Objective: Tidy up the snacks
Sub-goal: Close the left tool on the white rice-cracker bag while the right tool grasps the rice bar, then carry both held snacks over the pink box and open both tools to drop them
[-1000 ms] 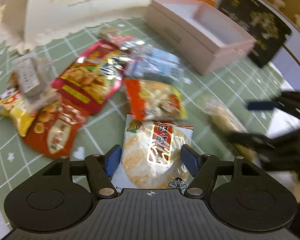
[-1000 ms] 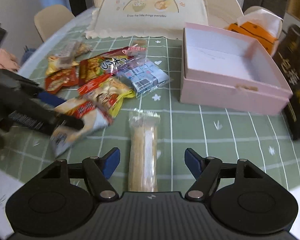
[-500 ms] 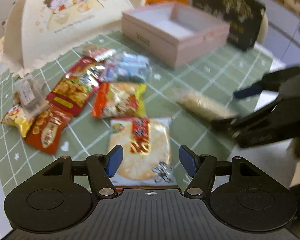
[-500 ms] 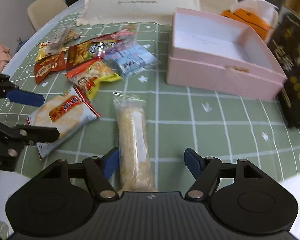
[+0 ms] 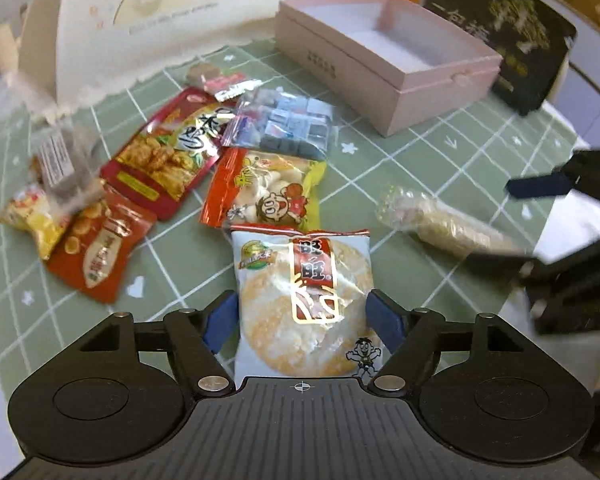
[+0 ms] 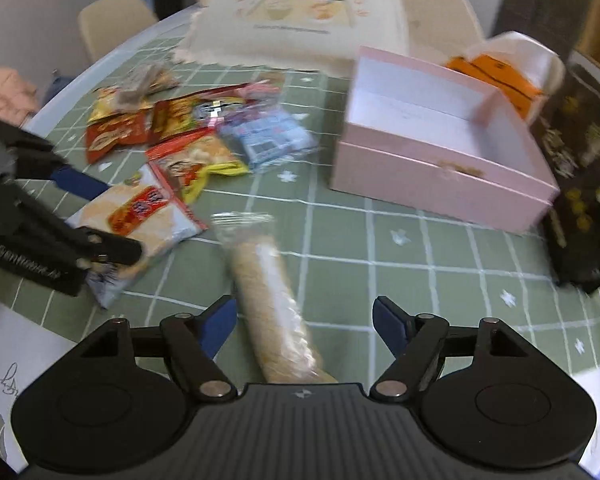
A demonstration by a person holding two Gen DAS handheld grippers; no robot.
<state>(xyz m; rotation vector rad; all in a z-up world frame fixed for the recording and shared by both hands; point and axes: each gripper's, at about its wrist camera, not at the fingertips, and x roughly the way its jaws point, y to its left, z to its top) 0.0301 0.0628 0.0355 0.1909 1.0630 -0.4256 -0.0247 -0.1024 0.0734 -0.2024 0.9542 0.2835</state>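
Several snack packets lie on a green checked tablecloth (image 5: 400, 168). My left gripper (image 5: 302, 320) is open, its jaws on either side of a rice cracker packet (image 5: 300, 296) lying flat. My right gripper (image 6: 304, 322) is open around the near end of a long clear-wrapped cereal bar (image 6: 268, 292). An open, empty pink box (image 6: 440, 148) stands at the back right; it also shows in the left wrist view (image 5: 384, 52). The left gripper shows in the right wrist view (image 6: 96, 216), and the right gripper in the left wrist view (image 5: 520, 224).
Behind the cracker lie a red-yellow snack bag (image 5: 268, 192), a blue-white pack (image 5: 288, 124), a red pouch (image 5: 168, 156) and smaller packets (image 5: 96, 248) to the left. A cream food cover (image 6: 300, 12) stands at the back, a black box (image 6: 584, 176) on the right.
Both grippers have moved forward and lower over their packets. The rice cracker and the cereal bar now lie between the open jaws. Nothing has been gripped.
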